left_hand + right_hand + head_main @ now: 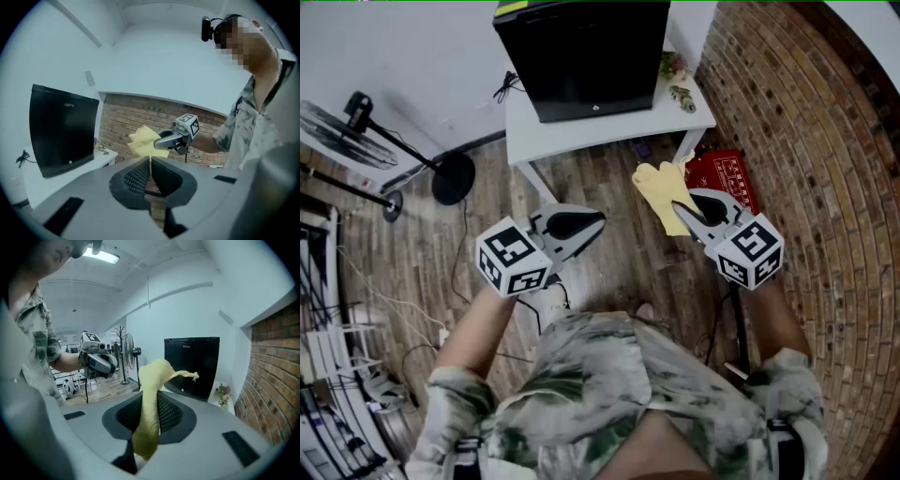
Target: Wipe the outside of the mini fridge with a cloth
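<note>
The black mini fridge (584, 54) stands on a white table (581, 131) ahead of me; it also shows in the left gripper view (61, 136) and the right gripper view (192, 365). A yellow cloth (664, 192) hangs from my right gripper (682, 211), whose jaws are shut on it; the cloth (150, 408) drapes between the jaws up close. My left gripper (598, 220) is shut with nothing in it, held left of the cloth, well short of the fridge. In the left gripper view the cloth (144, 140) shows beyond the shut jaws (150, 161).
A floor fan (347, 131) on a stand is at the left, with cables on the wooden floor. A brick wall (825, 169) runs along the right. A red box (724, 178) lies under the table's right side. Small flowers (673, 67) sit beside the fridge.
</note>
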{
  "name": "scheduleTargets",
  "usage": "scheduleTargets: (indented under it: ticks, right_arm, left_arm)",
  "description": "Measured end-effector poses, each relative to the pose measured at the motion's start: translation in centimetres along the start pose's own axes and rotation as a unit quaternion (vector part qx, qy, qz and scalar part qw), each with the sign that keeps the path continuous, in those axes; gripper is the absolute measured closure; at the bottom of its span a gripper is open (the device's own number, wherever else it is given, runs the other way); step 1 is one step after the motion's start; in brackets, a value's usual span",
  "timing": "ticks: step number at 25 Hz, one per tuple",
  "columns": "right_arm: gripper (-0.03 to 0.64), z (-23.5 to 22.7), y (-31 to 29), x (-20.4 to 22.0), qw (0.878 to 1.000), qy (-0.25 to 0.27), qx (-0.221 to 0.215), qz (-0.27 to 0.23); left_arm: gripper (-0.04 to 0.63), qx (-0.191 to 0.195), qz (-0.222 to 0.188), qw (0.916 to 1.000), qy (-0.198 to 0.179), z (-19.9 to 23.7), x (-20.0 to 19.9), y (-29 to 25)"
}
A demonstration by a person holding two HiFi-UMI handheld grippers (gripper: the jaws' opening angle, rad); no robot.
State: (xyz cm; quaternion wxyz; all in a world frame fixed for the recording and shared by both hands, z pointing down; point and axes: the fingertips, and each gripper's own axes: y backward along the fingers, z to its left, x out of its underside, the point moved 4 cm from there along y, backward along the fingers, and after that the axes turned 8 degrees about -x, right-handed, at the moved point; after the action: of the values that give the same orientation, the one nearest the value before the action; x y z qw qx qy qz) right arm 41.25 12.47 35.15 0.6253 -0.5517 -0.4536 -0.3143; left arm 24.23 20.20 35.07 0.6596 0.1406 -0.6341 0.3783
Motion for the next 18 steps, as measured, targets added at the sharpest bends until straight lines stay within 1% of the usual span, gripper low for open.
scheduleTargets:
  ticks: [5, 8, 11, 13, 16, 18]
  right_arm:
    - [0.532, 3.4, -5.2, -5.4, 1.0, 0.02, 0.007, 0.01]
    - [0.532, 4.7, -9.9, -8.8, 1.0, 0.019, 0.009, 0.005]
    - [0.532, 5.8, -14.5, -11.6, 1.0, 0.023, 0.011, 0.003]
    - [0.532, 6.6, -17.0, -13.2, 1.0, 0.018, 0.004, 0.002]
    - [0.531, 7.0, -19.5, -15.3, 1.0, 0.003, -0.007, -0.001]
    - [0.529, 6.5, -20.6, -17.0, 1.0, 0.007, -0.009, -0.002]
  left_arm:
    - [0.567, 0.033, -0.011, 0.9992, -0.021, 2.9, -0.9, 6.4]
    - [0.568, 0.043, -0.015, 0.9983, -0.035, 6.3, -1.1, 10.2]
    - [0.568, 0.052, -0.018, 0.998, -0.033, 9.7, -1.1, 13.4]
    - [0.568, 0.061, -0.017, 0.9975, -0.032, 11.2, -1.2, 15.0]
    - [0.568, 0.076, -0.014, 0.9962, -0.041, 12.7, -1.4, 16.3]
    - [0.567, 0.081, -0.019, 0.9957, -0.041, 13.6, -1.9, 16.4]
